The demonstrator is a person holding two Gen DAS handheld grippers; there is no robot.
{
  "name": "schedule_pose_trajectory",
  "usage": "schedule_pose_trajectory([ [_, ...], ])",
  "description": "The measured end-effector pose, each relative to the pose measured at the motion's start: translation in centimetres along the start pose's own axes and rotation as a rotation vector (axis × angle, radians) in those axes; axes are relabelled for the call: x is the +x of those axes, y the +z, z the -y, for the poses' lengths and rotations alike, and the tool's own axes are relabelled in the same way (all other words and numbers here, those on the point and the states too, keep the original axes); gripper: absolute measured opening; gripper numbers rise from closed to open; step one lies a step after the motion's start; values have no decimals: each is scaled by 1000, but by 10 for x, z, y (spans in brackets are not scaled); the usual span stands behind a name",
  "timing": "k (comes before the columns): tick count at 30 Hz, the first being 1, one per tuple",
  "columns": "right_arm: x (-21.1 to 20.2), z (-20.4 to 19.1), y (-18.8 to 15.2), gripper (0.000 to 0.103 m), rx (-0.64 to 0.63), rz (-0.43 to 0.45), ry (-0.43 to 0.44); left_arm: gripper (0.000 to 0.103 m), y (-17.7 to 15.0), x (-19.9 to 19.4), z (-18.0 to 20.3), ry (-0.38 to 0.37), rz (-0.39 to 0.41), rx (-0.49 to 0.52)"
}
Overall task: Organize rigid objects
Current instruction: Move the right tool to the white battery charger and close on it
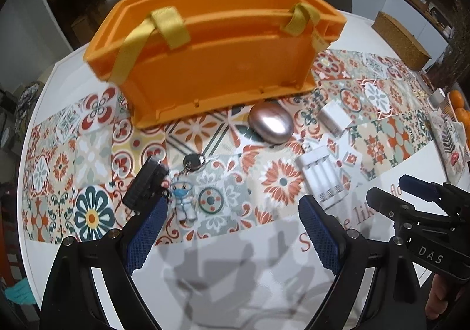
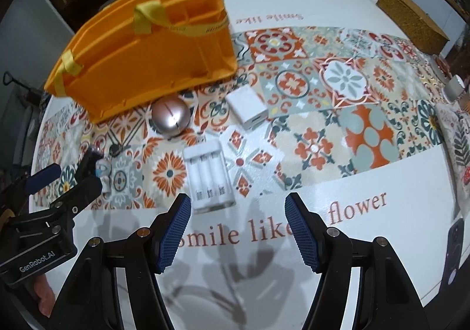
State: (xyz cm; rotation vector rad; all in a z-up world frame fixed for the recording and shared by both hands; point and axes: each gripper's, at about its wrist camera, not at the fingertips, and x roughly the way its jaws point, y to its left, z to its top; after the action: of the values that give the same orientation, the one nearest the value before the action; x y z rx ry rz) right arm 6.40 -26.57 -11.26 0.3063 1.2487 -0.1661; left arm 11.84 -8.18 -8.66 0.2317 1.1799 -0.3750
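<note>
Claw on the left hand first: the left claw [image 1: 232, 230] stands wide apart at the bottom of its own view, with nothing between its blue pads, only bare white worktop [image 1: 223, 286] and the edge of the patterned runner [image 1: 88, 159]. Just past its left finger, at lower left of that frame, lies a small black gadget [image 1: 146, 184], and beside it a key [image 1: 192, 162] on a ring with a little masked figure charm [image 1: 183, 200]. Upper centre holds the orange crate [image 1: 217, 48] with yellow straps, looking empty from what shows of its inside. Below the crate's near wall sits a rose-coloured egg-shaped case [image 1: 270, 122], touching or nearly touching it. Further right come a white adapter [image 1: 336, 120] and then a white battery charger [image 1: 323, 180].

In the right wrist view the right claw [image 2: 238, 227] is partly open and also empty, hanging over the worktop's printed lettering; the charger lies just beyond its left finger. A dark phone [image 2: 453, 250] rests at the lower right edge, well apart from the rest.

My reading is that sorting has not begun: every loose item is on the runner, none in the crate. Both claws appear to be at the approach step. The left one looks best placed for the figure charm or gadget, the right for the charger. The next move would call for centring the jaws over one item, lowering, and closing across its narrow side.
</note>
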Motion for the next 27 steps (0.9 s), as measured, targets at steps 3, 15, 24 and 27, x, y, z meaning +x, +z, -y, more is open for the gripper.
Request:
schedule_pose_trajectory([
  [3, 7, -4, -4, 67, -22, -18, 10, 92, -7, 5, -3, 0, -22, -22],
  [15, 40, -19, -9, 67, -111, -82, 40, 92, -36, 29, -24, 0, -111, -146],
  [24, 64, -29, -8, 67, -179, -112, 12, 92, -50, 47, -28, 11, -160, -172],
  [27, 71, -35, -8, 65, -204, -110, -11, 92, -51, 53, -27, 13, -172, -173],
])
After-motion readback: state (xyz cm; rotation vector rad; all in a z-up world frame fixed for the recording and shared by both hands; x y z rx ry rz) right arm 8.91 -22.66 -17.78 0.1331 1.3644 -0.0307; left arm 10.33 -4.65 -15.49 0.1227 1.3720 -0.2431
